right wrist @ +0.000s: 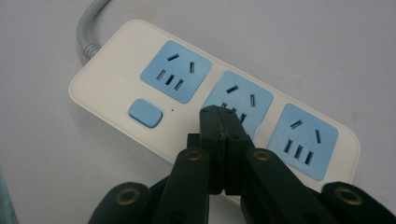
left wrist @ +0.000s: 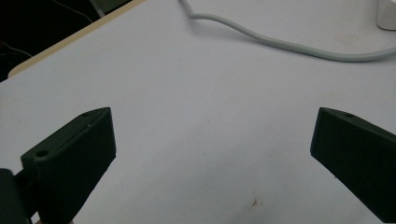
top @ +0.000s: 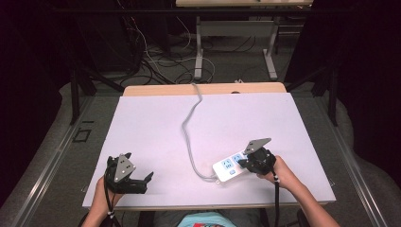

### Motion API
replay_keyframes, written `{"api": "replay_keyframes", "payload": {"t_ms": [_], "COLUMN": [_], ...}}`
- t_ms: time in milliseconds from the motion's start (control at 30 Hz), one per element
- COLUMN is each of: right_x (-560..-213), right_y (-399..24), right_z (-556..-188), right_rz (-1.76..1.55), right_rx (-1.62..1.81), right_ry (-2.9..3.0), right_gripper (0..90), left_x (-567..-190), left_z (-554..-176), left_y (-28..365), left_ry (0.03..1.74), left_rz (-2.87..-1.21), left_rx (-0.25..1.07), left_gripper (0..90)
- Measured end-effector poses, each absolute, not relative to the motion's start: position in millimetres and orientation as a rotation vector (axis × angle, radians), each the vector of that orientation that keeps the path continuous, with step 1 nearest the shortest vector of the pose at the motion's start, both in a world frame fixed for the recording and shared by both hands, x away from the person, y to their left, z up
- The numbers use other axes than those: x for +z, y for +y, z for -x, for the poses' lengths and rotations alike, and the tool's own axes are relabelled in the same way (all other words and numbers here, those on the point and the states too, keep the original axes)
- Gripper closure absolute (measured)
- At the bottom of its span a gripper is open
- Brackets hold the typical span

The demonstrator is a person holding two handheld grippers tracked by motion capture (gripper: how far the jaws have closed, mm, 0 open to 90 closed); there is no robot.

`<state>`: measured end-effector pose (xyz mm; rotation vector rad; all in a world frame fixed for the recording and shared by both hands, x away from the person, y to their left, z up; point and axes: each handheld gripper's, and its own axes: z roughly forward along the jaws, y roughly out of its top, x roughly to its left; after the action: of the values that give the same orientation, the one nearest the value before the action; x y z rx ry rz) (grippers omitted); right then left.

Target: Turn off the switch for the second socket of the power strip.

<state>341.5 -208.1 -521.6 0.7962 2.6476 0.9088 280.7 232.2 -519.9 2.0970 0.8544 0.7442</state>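
At the left, the left gripper [top: 142, 182] hung just above the bare white table top [top: 156, 127], its two black jaws spread wide with nothing between them. Ahead of those jaws and off to their right ran the pale grey round power cable [left wrist: 299, 46], well apart from them, snaking across the surface from the table's far edge to the strip.

Further right, directly under the right gripper [right wrist: 223, 116], lay the cream-white plastic power strip [right wrist: 112, 79], flat on the table with its long side slanting across the gripper's line. Its jaws were pressed flat together, holding nothing, and their joined tip stood over the middle of three light-blue socket faces [right wrist: 238, 100]; whether the tip touched the plastic could not be told. To the left of the tip, beside the first socket, sat a small rounded light-blue switch button [right wrist: 145, 113], with the cable entering the strip's end beyond it.

The likely aim was to press that button, and the tip stood off to its side. If the person pushed down from here, the tip would probably land on the socket face or catch in one of its slots, and the button would stay unpressed. A slanting push could also slide the light strip across the smooth surface, since the other gripper was too far off to steady it. The strip looked clean and unmarked, every socket empty, no plug inserted.
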Motion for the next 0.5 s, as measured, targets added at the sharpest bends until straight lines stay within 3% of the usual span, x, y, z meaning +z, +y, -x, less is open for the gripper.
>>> {"api": "replay_keyframes", "payload": {"t_ms": [500], "right_x": [-523.1], "right_y": [-207.0], "right_z": [-341.6], "right_rz": [-0.781], "right_rx": [0.906], "right_ry": [2.636], "right_gripper": [90.0], "left_x": [-519.8], "left_z": [-280.7], "left_y": [232.3], "left_ry": [0.853], "left_rz": [-2.098], "left_rx": [0.75], "left_gripper": [0.0]}}
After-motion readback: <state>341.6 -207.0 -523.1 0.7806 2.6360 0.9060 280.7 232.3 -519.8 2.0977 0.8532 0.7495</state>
